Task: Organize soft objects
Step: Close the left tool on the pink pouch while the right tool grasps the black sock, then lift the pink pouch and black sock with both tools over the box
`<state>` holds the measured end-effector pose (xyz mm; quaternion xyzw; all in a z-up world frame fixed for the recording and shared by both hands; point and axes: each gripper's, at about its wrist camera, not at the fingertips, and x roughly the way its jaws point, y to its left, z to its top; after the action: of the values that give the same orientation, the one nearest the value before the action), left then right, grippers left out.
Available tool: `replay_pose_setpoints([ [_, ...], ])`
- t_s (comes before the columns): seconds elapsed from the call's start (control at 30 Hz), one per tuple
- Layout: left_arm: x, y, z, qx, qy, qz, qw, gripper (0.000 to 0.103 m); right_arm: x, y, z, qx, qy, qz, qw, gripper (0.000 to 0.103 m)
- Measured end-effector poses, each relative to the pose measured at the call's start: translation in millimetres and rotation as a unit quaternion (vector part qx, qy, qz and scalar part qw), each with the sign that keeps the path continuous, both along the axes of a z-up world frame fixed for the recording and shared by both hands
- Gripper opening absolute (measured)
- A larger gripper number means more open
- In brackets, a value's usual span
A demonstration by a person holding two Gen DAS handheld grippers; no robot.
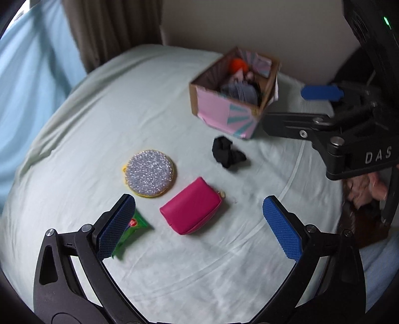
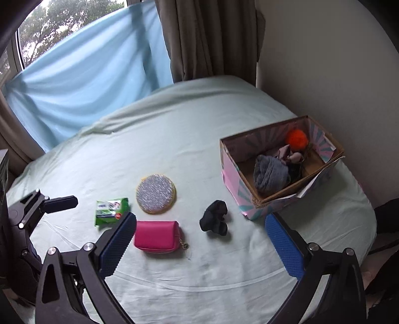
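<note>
Left wrist view: our left tongs (image 1: pixel 199 224) wide, empty, above pouch (image 1: pixel 191 206). Box (image 1: pixel 214 109) partly filled. Sponge (image 1: pixel 149 173), packet (image 1: pixel 132 230), black cloth (image 1: pixel 228 155) lie loose on bed (image 1: pixel 99 112).

Right wrist view: right tongs (image 2: pixel 199 246) wide, empty; we judge four pieces left.

A bedroom in a home. A bed with a pale green sheet (image 2: pixel 174 139) fills the near view, and at its far side brown curtains (image 2: pixel 207 37) and a light blue cloth (image 2: pixel 82 74) hang at a window (image 2: pixel 62 20) showing trees, with a plain wall (image 2: pixel 324 62) on the right.
</note>
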<state>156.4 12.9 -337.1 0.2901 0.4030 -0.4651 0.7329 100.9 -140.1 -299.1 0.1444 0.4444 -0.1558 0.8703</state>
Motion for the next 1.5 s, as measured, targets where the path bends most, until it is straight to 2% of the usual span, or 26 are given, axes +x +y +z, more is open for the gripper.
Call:
replay_pose_setpoints([
  [0.1, 0.6, -15.6, -34.7, 0.03, -0.016, -0.047, 0.9983, 0.102, 14.6, -9.6, -37.6, 0.001, 0.019, 0.001, 1.0, 0.103],
  [0.2, -1.6, -31.1, -69.3, 0.064, -0.039, -0.091, 0.993, 0.102, 26.2, -17.2, -68.6, 0.006, 0.028, 0.006, 1.0, 0.103],
  [0.37, -2.2, -47.5, -110.1, 0.091, -0.061, -0.135, 0.9848, 0.102, 40.3, -25.5, -114.6, 0.003, 0.041, 0.026, 0.999, 0.103],
  [0.47, 5.8, -52.5, -130.0, 0.101, -0.056, -0.144, 0.9828, 0.102, 48.8, -28.4, -138.0, 0.005, 0.049, 0.052, 0.997, 0.097],
  [0.63, 15.6, -56.2, -153.6, 0.117, -0.043, -0.171, 0.9773, 0.099, 62.5, -29.0, -163.9, 0.003, 0.063, 0.072, 0.995, 0.096],
  [0.77, 18.7, -59.4, -161.2, 0.127, -0.011, -0.187, 0.9741, 0.089, 72.4, -29.9, -176.0, -0.001, 0.077, 0.077, 0.994, 0.096],
  [0.8, 19.5, -60.5, -164.0, 0.133, -0.002, -0.189, 0.973, 0.088, 74.2, -30.5, -177.4, -0.001, 0.078, 0.078, 0.994, 0.093],
  [0.87, 19.9, -62.1, -167.7, 0.14, 0.002, -0.191, 0.9716, 0.086, 78.6, -31.3, -180.1, 0.002, 0.086, 0.086, 0.993, 0.075],
  [0.9, 19.5, -63.0, -169.3, 0.142, 0.004, -0.191, 0.9712, 0.085, 80.3, -31.1, -182.0, 0.001, 0.092, 0.089, 0.992, 0.072],
  [1.0, 23.2, -65.2, -169.5, 0.142, 0.013, -0.184, 0.9726, 0.071, 82.2, -33.3, -186.3, 0.0, 0.098, 0.092, 0.991, 0.064],
  [1.07, 29.1, -64.9, -168.0, 0.137, 0.029, -0.18, 0.9737, 0.068, 83.5, -32.1, -189.1, 0.001, 0.104, 0.088, 0.991, 0.052],
  [1.1, 30.6, -64.2, -167.4, 0.134, 0.031, -0.178, 0.9742, 0.067, 83.0, -33.1, -190.0, 0.004, 0.105, 0.086, 0.991, 0.051],
  [1.2, 26.9, -60.8, -164.1, 0.131, 0.018, -0.181, 0.9745, 0.06, 80.7, -36.9, -189.9, 0.016, 0.1, 0.08, 0.992, 0.048],
  [1.3, 29.0, -54.4, -157.8, 0.127, 0.01, -0.176, 0.9762, 0.054, 79.1, -41.3, -188.4, 0.022, 0.099, 0.075, 0.992, 0.035],
  [1.37, 31.5, -53.4, -153.0, 0.123, 0.013, -0.165, 0.9784, 0.05, 78.3, -42.7, -185.5, 0.026, 0.097, 0.074, 0.992, 0.031],
  [1.5, 39.1, -48.0, -139.4, 0.117, 0.014, -0.137, 0.9836, 0.048, 74.9, -40.7, -171.9, 0.02, 0.086, 0.078, 0.993, 0.03],
])
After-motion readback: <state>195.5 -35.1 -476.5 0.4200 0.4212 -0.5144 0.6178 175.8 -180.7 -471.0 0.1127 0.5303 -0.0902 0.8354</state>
